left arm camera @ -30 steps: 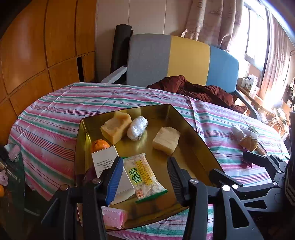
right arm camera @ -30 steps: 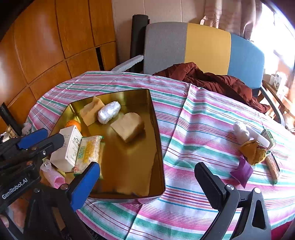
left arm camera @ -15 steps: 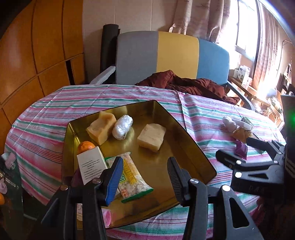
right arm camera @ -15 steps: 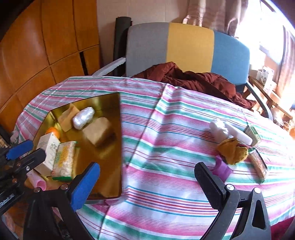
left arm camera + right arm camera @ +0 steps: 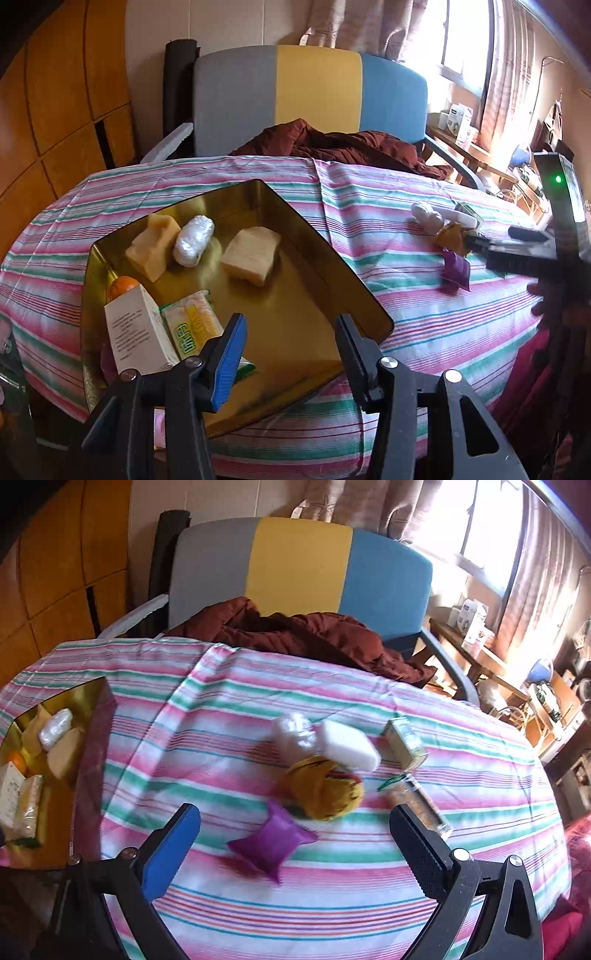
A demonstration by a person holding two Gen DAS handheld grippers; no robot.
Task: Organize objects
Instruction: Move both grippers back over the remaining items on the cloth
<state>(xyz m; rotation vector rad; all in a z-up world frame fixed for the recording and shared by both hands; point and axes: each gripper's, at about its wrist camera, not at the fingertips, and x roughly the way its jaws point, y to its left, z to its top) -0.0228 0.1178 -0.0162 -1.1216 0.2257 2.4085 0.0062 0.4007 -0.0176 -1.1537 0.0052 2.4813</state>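
Right claw (image 5: 293,843) open, empty, hanging over the near right of the table (image 5: 369,915); left claw (image 5: 290,345) open, empty, over the near edge of the gold tray (image 5: 332,269). Tray sits on the table's left and holds two yellowish blocks, a foil-wrapped lump, a white box and a snack packet. Step in hand appears to be reaching for the loose cluster on the right. Purple pouch (image 5: 273,843), small, soft and crumpled, lies nearest, between the right claw's open jaws but untouched; yellow bundle (image 5: 321,792) just beyond it. Next move likely: lower, close on pouch, carry left to tray.
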